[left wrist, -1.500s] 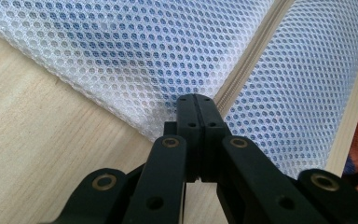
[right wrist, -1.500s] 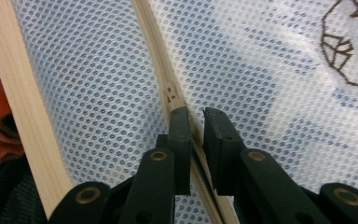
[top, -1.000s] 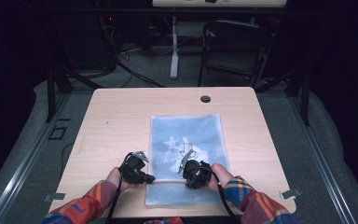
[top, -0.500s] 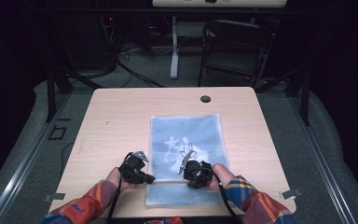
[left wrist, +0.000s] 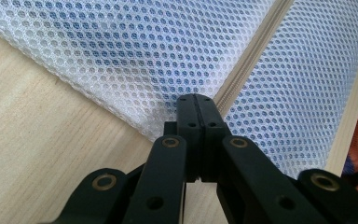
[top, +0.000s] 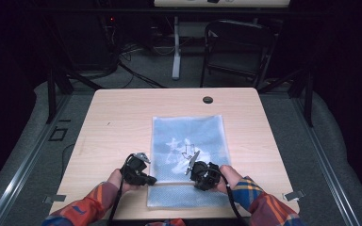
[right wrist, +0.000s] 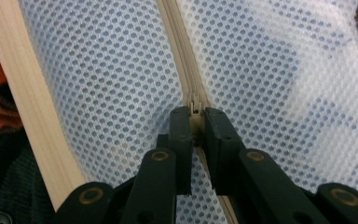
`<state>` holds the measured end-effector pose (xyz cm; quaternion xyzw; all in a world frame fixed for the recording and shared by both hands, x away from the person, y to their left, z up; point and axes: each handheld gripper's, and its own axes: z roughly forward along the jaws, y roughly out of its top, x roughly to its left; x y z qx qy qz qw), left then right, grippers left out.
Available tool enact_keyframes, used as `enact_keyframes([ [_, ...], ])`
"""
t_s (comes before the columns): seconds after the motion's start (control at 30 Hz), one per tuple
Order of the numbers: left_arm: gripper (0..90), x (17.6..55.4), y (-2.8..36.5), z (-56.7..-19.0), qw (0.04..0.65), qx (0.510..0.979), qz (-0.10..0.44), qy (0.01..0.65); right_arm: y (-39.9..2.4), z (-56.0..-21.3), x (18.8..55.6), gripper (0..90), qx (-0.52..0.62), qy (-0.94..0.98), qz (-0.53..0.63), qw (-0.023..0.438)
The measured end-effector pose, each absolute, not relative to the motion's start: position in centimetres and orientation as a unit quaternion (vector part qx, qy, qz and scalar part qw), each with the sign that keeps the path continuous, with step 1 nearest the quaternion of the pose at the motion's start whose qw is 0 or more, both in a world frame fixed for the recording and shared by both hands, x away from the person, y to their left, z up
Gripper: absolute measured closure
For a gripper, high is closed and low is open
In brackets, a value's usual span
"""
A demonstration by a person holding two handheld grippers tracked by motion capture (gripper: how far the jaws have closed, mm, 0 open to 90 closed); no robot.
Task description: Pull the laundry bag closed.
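Here, the scene is set out by label.

Bag: a white mesh laundry bag [top: 188, 150] is laid flat on the table [top: 118, 117], near its front edge, with something blue and printed inside.

Long axis: the bag is stretched away from the person; its zipper [right wrist: 179, 56] is run crosswise near the front end.

Left gripper [left wrist: 196, 100]: the jaws are pressed together at the bag's left edge by the zipper's end; whether mesh is actually pinched there cannot be told, the tips being pressed flat against it.

Right gripper [right wrist: 195, 119]: narrowed onto the zipper pull [right wrist: 195, 103], which is held between the pads.

Risk: the small pull could be lost from the pads if it is tugged off the zipper's line.

Risk: the mesh could be bunched or dragged along the table if the left end is not anchored firmly.
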<state>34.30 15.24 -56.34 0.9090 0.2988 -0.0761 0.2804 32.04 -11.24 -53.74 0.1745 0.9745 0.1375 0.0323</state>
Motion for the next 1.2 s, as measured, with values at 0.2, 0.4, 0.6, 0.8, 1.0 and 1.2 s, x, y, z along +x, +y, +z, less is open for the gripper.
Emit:
enact_keyframes([
  [0.2,90.0,34.3,15.2,-56.4,0.282,0.908,-0.078,0.301,-11.9,-53.8,32.0,82.3,0.178,0.974,0.136,0.031],
  [0.4,90.0,34.3,15.2,-56.4,0.282,0.908,-0.077,0.301,-12.2,-53.7,32.0,82.2,0.178,0.975,0.129,0.033],
  [0.6,90.0,34.3,15.2,-56.4,0.283,0.907,-0.077,0.301,-12.6,-53.7,32.0,82.3,0.182,0.975,0.127,0.031],
  [0.8,90.0,34.3,15.2,-56.4,0.282,0.907,-0.077,0.302,-13.4,-53.8,32.0,82.2,0.19,0.973,0.129,0.028],
  [1.0,90.0,34.3,15.3,-56.4,0.283,0.907,-0.079,0.302,-14.2,-53.7,32.0,82.3,0.197,0.971,0.13,0.027],
  [1.2,90.0,34.3,15.2,-56.4,0.282,0.907,-0.077,0.302,-14.8,-53.6,32.0,82.3,0.202,0.971,0.128,0.025],
])
